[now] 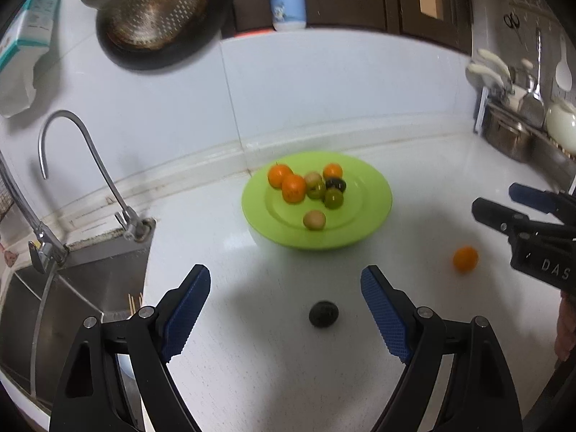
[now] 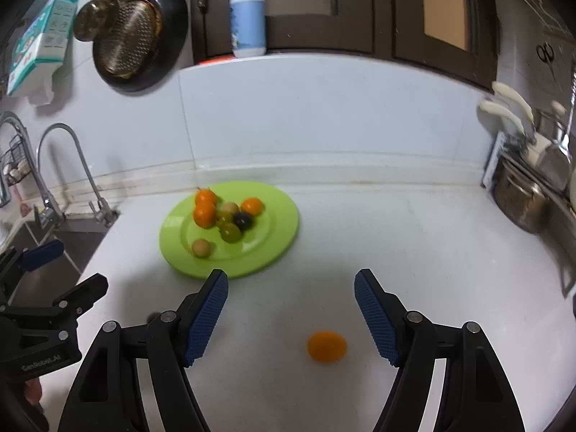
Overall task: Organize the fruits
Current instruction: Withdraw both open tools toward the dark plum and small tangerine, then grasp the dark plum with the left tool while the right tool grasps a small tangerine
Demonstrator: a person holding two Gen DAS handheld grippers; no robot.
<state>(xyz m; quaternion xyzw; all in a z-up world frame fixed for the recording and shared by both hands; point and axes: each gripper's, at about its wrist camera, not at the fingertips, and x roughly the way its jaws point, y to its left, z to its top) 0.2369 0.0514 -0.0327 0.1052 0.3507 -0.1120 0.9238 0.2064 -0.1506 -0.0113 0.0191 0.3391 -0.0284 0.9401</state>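
We held the left gripper [image 1: 286,300] wide and empty over the dark fruit [image 1: 323,313], and the right gripper [image 2: 291,309] likewise over the loose orange [image 2: 327,346]. Both lay on the counter [image 1: 414,165], near the green plate [image 1: 374,187] holding seven fruits. Next, we judged: lower, close, carry.

Glossy lime-green plastic plate [image 1: 374,194] on smooth, faintly speckled white stone-like countertop [image 1: 270,360]. Matt, rough-skinned dark round fruit [image 1: 323,313]; smooth orange round fruit [image 2: 327,346]. Polished curved metal faucet [image 1: 90,151] over brushed steel sink [image 1: 28,309]. Knurled blue rubbery pads [image 2: 207,320] on matt black plastic gripper fingers.
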